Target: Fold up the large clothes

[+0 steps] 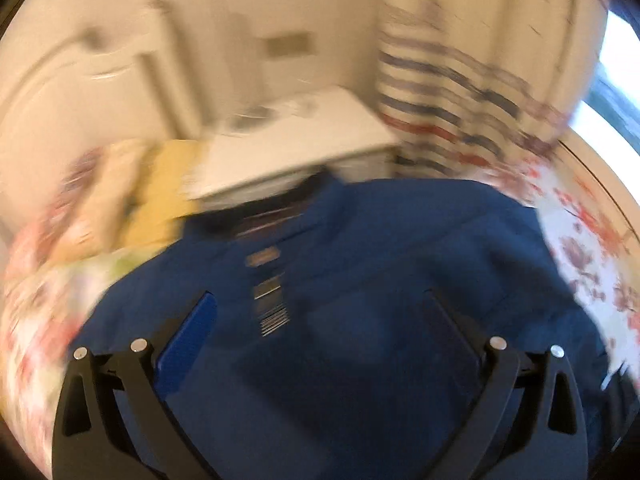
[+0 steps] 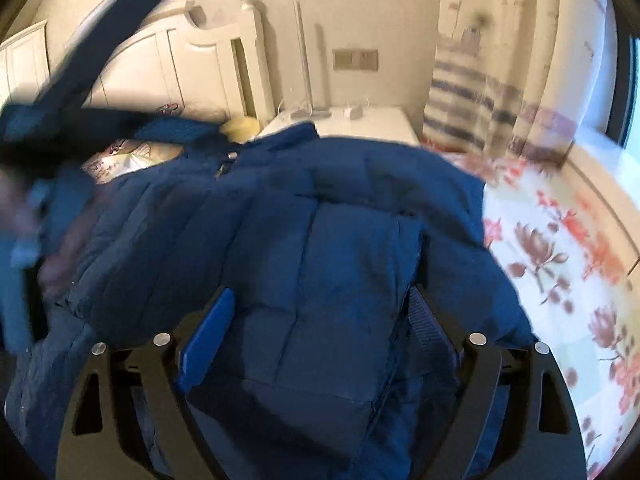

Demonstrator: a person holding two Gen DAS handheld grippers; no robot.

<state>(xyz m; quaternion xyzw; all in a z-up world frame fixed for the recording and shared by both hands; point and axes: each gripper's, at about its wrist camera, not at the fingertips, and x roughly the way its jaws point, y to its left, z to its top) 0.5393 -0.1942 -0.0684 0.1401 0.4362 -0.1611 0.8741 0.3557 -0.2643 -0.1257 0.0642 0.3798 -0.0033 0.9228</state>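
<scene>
A dark blue quilted jacket (image 2: pixel 304 240) lies spread on a bed with a floral sheet (image 2: pixel 560 248). In the left wrist view the jacket (image 1: pixel 360 280) fills the lower frame, its inner labels (image 1: pixel 268 300) showing. My left gripper (image 1: pixel 320 312) is open above the jacket, with fabric between the wide-apart blue pads (image 1: pixel 188 340). My right gripper (image 2: pixel 324 312) is open over a folded quilted panel of the jacket, which lies between its fingers. The left gripper also shows as a blurred dark shape at the upper left of the right wrist view (image 2: pixel 100 40).
A white nightstand (image 2: pixel 360 120) with a lamp stands beyond the bed, beside a white headboard (image 2: pixel 180 64). A striped curtain (image 2: pixel 472 92) hangs at the right, by a window. A yellow pillow (image 1: pixel 160 192) and floral pillows lie at the head of the bed.
</scene>
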